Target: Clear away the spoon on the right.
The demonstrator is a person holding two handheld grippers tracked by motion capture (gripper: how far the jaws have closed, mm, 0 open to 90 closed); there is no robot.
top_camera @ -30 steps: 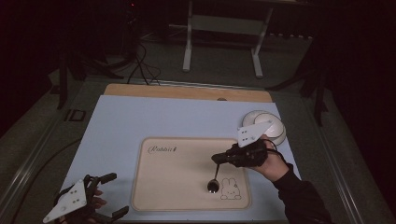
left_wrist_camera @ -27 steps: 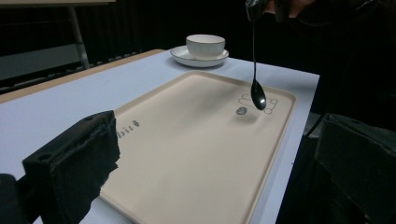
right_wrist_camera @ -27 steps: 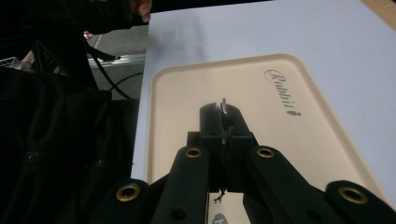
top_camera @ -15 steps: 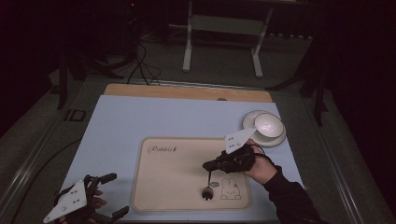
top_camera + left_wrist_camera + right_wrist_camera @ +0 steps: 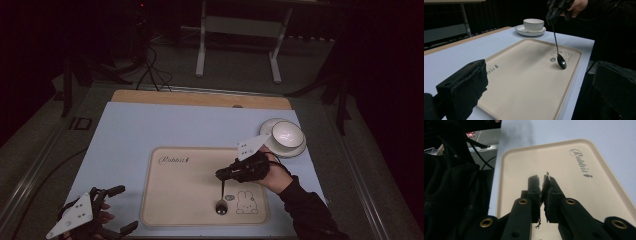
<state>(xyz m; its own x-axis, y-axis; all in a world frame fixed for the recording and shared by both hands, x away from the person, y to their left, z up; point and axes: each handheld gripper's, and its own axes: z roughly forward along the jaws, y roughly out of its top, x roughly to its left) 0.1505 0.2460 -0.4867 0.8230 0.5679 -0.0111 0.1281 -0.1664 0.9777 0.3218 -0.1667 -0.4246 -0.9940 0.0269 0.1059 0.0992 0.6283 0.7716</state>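
A dark spoon point(image 5: 221, 196) stands steeply tilted, its bowl point(image 5: 561, 63) resting on the beige tray point(image 5: 190, 190) just left of the printed rabbit. My right gripper point(image 5: 220, 174) pinches the top of the handle between its pads; its jaws have just been opening a little, and the right gripper view shows them point(image 5: 542, 178) a narrow slit apart. My left gripper point(image 5: 126, 207) rests at the table's front left corner, jaws wide open and empty, facing the tray point(image 5: 524, 75).
A white cup point(image 5: 287, 133) sits on a saucer point(image 5: 269, 145) at the tray's far right corner. The tray lies on a pale blue mat point(image 5: 150, 130) with a wooden table edge point(image 5: 200, 98) behind. Metal stand legs point(image 5: 201, 50) are beyond the table.
My right hand came left, nearer and down with the spoon, bringing its bowl onto the tray beside the rabbit. The left gripper stayed put.
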